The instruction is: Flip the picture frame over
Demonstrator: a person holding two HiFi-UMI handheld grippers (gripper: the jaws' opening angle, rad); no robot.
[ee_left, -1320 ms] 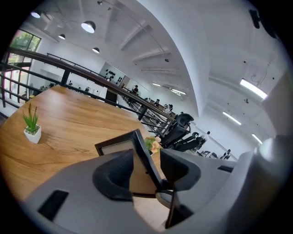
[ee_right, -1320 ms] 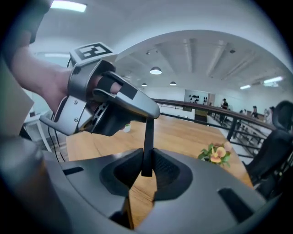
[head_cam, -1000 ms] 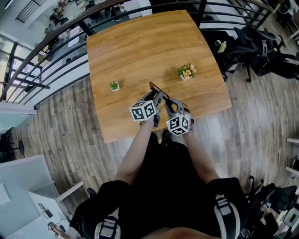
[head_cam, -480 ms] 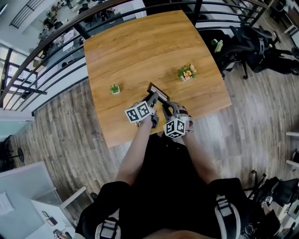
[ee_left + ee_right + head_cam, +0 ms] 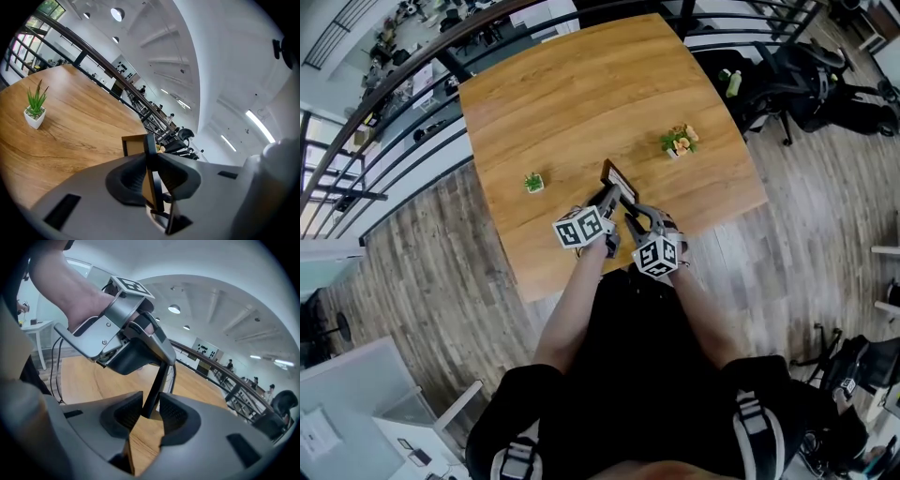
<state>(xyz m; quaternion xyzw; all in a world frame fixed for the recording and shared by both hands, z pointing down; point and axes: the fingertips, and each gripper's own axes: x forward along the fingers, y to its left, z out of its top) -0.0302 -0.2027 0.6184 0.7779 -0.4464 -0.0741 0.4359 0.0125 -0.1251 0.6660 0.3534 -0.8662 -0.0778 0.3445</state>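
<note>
The picture frame (image 5: 614,177) stands on edge on the wooden table (image 5: 581,94), close to its near side. My left gripper (image 5: 605,199) comes at it from the left. In the left gripper view its closing jaws press on the frame's (image 5: 135,145) dark edge, so that left gripper (image 5: 151,176) is shut on it. My right gripper (image 5: 630,208) is at the frame's near right. In the right gripper view the frame's edge (image 5: 158,380) stands between the opening pads of that gripper (image 5: 151,411), loosely. The left gripper (image 5: 136,352) shows just behind.
A small green plant in a white pot (image 5: 532,182) (image 5: 35,110) stands left of the frame, and a flower pot (image 5: 679,141) to its right. Black office chairs (image 5: 806,75) sit off the table's right side; a dark railing (image 5: 412,66) runs behind.
Both grippers have shifted slightly around the frame. The frame stays on its edge at about the same spot on the table.
</note>
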